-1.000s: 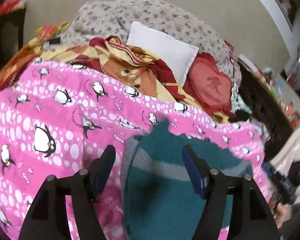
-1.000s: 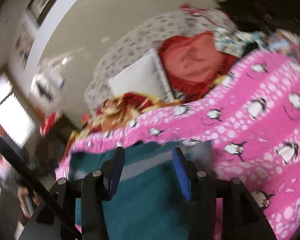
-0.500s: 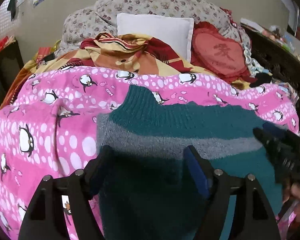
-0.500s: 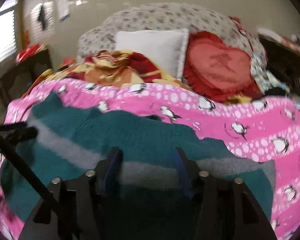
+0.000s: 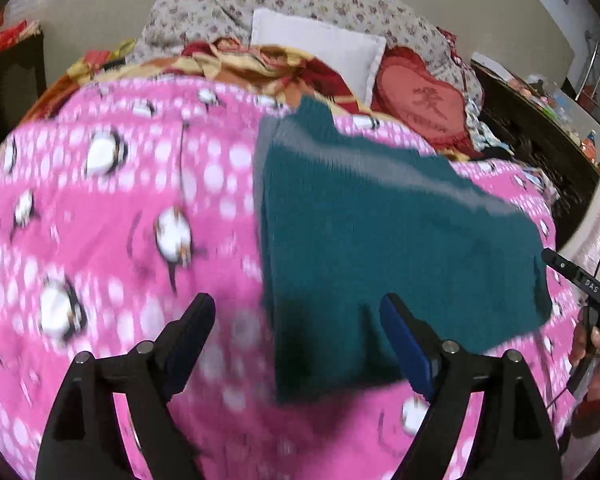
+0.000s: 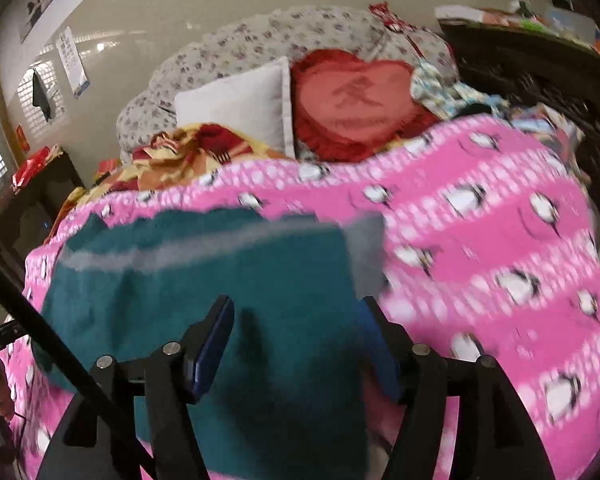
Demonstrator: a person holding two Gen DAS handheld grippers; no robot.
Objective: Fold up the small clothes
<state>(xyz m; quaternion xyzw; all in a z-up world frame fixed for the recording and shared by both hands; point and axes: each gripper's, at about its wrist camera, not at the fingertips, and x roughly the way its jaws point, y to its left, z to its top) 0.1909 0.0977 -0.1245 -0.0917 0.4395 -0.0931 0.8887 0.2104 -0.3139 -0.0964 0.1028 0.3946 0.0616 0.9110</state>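
A small teal knit sweater (image 5: 380, 248) with a grey stripe lies flat on the pink penguin blanket (image 5: 120, 220). My left gripper (image 5: 296, 340) is open and empty, over the sweater's near left corner, one finger above the blanket. In the right wrist view the sweater (image 6: 220, 280) lies at the lower left. My right gripper (image 6: 296, 340) is open, its jaws spanning the sweater's near right edge. Both views are motion-blurred.
A white pillow (image 5: 320, 52), a red heart cushion (image 5: 424, 104) and a crumpled orange-red cloth (image 5: 260, 64) lie at the head of the bed. A dark wood bed frame (image 5: 540, 152) runs along the right. The other handle and hand (image 5: 596, 320) show at the right edge.
Both grippers have pulled back and swung outward. The left view now shows more blanket on the left; the right view shows more blanket on the right. The sweater stays flat.
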